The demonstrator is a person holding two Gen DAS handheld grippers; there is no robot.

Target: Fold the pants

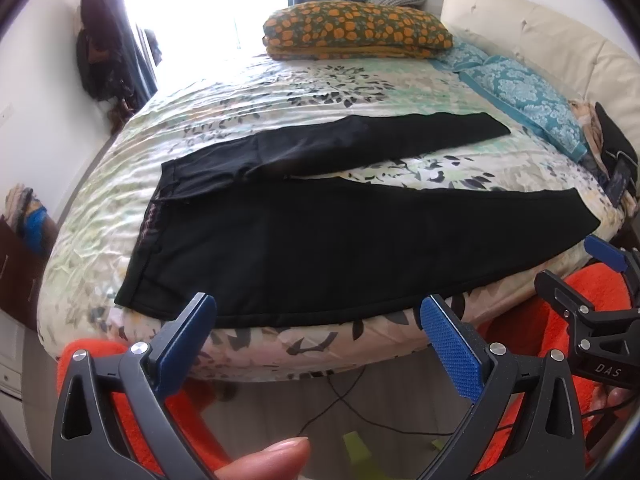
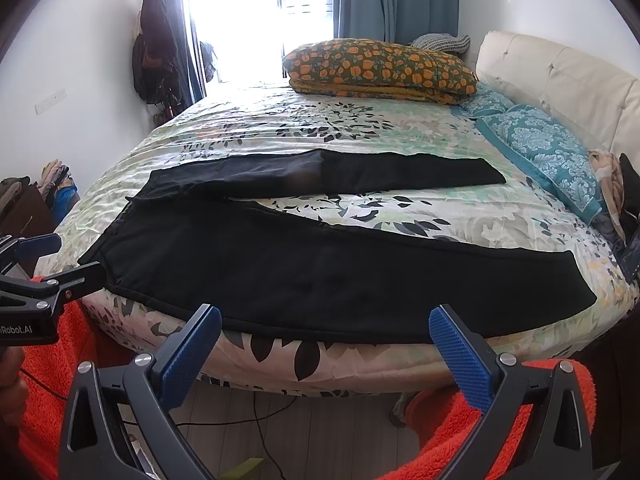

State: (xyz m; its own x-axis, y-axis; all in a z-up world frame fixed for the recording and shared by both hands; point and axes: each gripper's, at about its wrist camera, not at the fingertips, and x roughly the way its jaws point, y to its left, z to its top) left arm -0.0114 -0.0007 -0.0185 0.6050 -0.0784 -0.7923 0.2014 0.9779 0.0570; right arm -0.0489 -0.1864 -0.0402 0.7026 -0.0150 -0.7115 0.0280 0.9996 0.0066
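Black pants (image 1: 320, 236) lie flat on the bed, waistband to the left, the two legs spread apart in a V toward the right; they show the same way in the right wrist view (image 2: 312, 272). My left gripper (image 1: 318, 312) is open and empty, hovering just off the bed's near edge in front of the near leg. My right gripper (image 2: 326, 322) is open and empty, also just off the near edge by the near leg. The right gripper shows at the right of the left wrist view (image 1: 572, 268), the left gripper at the left of the right wrist view (image 2: 68, 260).
The bed has a floral cover (image 2: 320, 136). A pumpkin-print pillow (image 2: 380, 68) and teal pillows (image 2: 548, 152) lie at the far right by the cream headboard (image 2: 560, 68). A cable (image 2: 260, 420) runs on the floor below. Orange fleece sleeves (image 2: 480, 432) are near the grippers.
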